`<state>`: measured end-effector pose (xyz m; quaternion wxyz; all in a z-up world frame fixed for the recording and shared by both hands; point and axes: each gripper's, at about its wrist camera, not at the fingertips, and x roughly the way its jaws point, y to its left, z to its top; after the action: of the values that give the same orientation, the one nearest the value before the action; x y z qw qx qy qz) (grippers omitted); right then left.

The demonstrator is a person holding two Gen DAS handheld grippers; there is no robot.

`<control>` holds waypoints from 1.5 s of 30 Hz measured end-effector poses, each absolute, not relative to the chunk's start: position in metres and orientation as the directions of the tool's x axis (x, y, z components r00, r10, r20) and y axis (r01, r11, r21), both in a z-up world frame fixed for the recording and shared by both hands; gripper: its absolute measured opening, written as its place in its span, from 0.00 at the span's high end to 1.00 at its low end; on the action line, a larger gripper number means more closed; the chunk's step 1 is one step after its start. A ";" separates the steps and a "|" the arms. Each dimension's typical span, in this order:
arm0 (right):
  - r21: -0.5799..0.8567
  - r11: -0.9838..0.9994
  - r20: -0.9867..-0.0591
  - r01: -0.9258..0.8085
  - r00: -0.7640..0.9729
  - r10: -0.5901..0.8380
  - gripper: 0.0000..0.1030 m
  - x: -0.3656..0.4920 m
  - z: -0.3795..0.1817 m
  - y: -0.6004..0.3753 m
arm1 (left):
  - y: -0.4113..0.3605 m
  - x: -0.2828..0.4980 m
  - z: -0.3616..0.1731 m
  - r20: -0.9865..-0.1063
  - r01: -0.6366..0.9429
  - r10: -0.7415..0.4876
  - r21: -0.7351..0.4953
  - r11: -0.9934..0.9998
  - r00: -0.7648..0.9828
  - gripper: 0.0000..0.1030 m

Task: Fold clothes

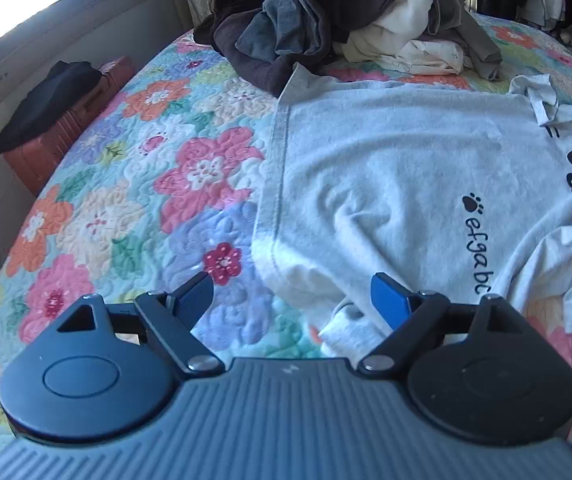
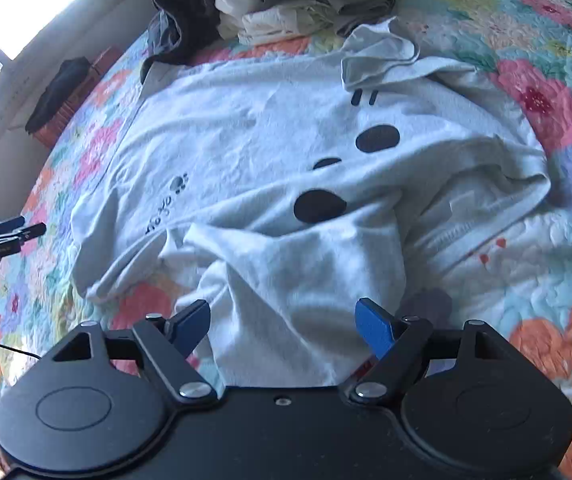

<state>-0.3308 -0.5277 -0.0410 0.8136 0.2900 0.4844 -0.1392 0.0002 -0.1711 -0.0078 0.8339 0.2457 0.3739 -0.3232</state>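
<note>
both hand-held grippers, left [image 1: 292,296] and right [image 2: 284,322], gape wide and empty over the pale grey printed t-shirt [image 2: 246,152] spread on the floral quilted bed [image 1: 134,200], so next comes pinching an edge to fold

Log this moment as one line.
left hand-held gripper: open | right hand-held gripper: open | pale grey printed T-shirt: spread on floral quilt

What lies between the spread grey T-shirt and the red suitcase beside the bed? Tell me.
Only bare floral quilt: in the left wrist view nothing rests on the stretch from the grey T-shirt to the red suitcase at the bed's edge.
</note>
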 end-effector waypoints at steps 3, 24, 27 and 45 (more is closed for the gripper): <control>0.302 0.817 -0.895 0.491 0.442 0.064 0.19 -0.332 -0.040 -0.513 | -0.150 -0.004 -0.009 -0.814 0.721 -0.331 0.147 0.678 0.477 0.16; 0.161 0.824 -0.914 0.544 0.398 -0.085 0.90 -0.306 -0.100 -0.511 | -0.168 0.000 -0.128 -0.821 0.458 -0.476 -0.307 0.834 0.316 0.15; 0.063 0.866 -0.888 0.496 0.424 -0.179 0.91 -0.322 -0.068 -0.510 | -0.178 -0.006 -0.122 -0.807 0.504 -0.487 -0.284 0.815 0.333 0.79; 0.156 0.879 -0.908 0.451 0.416 -0.053 0.91 -0.364 -0.047 -0.489 | -0.102 -0.017 -0.111 -0.808 0.296 -0.362 -0.243 0.924 0.465 0.69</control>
<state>-0.3640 -0.4892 -0.0471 0.8190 0.1924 0.5182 -0.1538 -0.0168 -0.1021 -0.1115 0.8553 -0.0343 0.4800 -0.1923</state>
